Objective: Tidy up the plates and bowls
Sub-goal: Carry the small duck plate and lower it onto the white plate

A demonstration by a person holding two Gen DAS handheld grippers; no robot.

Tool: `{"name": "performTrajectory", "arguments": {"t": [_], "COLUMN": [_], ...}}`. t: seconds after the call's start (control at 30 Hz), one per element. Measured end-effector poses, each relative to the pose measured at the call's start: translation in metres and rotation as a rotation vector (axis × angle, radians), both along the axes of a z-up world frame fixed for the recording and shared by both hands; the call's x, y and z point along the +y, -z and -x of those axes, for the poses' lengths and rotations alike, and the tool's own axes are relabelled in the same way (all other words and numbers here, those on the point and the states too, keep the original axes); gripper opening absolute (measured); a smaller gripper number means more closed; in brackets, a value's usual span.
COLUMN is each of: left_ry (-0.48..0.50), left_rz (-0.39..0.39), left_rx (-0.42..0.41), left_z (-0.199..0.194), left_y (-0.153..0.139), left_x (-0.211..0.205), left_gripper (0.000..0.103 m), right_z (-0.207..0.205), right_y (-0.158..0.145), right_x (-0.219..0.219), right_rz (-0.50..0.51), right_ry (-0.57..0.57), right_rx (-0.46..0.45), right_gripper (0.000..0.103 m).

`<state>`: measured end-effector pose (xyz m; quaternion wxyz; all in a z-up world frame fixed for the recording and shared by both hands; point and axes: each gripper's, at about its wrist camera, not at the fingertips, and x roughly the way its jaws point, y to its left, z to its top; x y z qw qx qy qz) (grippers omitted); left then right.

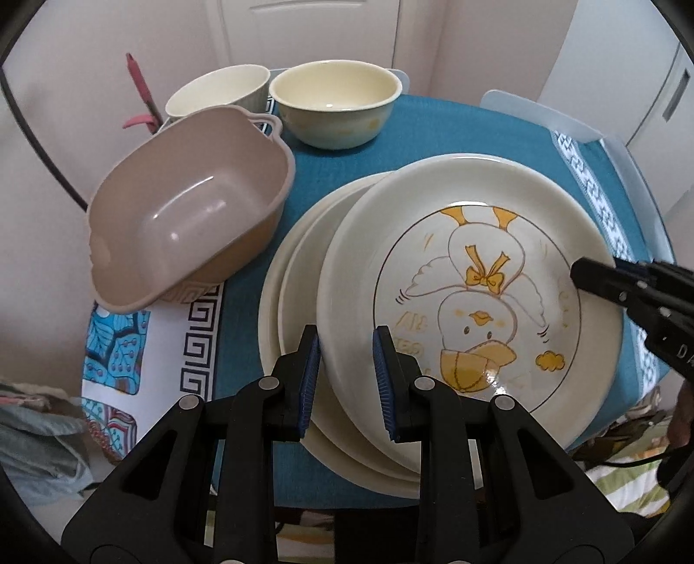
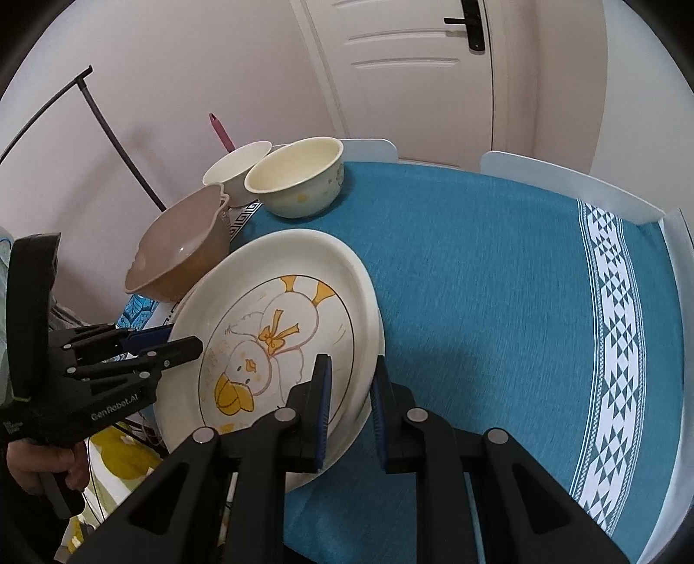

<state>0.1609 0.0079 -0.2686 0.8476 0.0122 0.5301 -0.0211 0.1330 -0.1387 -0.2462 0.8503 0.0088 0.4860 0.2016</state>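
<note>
Top plate (image 1: 455,277) cream, yellow-and-white duck drawing with yellow bow inside a thin brown ring. Plates under it (image 1: 295,312) plain cream. Basin (image 1: 191,217) beige-pink. Round bowl (image 1: 334,102) pale yellow, small yellow motifs. Ribbed bowl (image 1: 217,93) off-white. Tablecloth (image 2: 477,269) teal, white geometric border band. Tool pads (image 1: 310,382) blue, bodies black.

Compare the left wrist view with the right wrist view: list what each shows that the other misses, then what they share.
Only the left wrist view shows the plates stacked under the duck plate and the patterned cloth at the table's near edge.

Only the right wrist view shows the door handle and the hand holding the left claw.

Both show the duck plate, the tan basin, two cream bowls, and the blue tablecloth.
</note>
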Motion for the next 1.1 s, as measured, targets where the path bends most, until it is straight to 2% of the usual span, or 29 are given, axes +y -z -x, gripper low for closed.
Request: {"name": "performTrajectory", "arguments": {"t": [0.3,0.63,0.9,1.1], "left_ry": [0.032,0.07,0.084,0.086], "left_rz": [-0.179,-0.358,-0.445,-0.465], "left_rx": [-0.039,-0.075,-0.087,-0.089], "left_z": [0.005,0.007,0.008,0.009], "left_y": [0.002,0.003,0.006,0.006], "left_x": [-0.021,-0.035,-0.041,-0.042], "left_gripper": [0.022,0.023,0.022,0.022], "right_z": [-0.002,-0.003,-0.007,-0.008], "right_y": [0.001,0.006,0.011,0.011], "right_x": [0.004,0.013,0.017,0.022], "right_rz": [0.032,0.119,0.153,0.189], "right_ry": [-0.027,-0.059,-0.068,-0.078], "right_rx": [-0.017,-0.03,-0.026,-0.042], "right_gripper": [0.016,0.016,0.016,0.016]}}
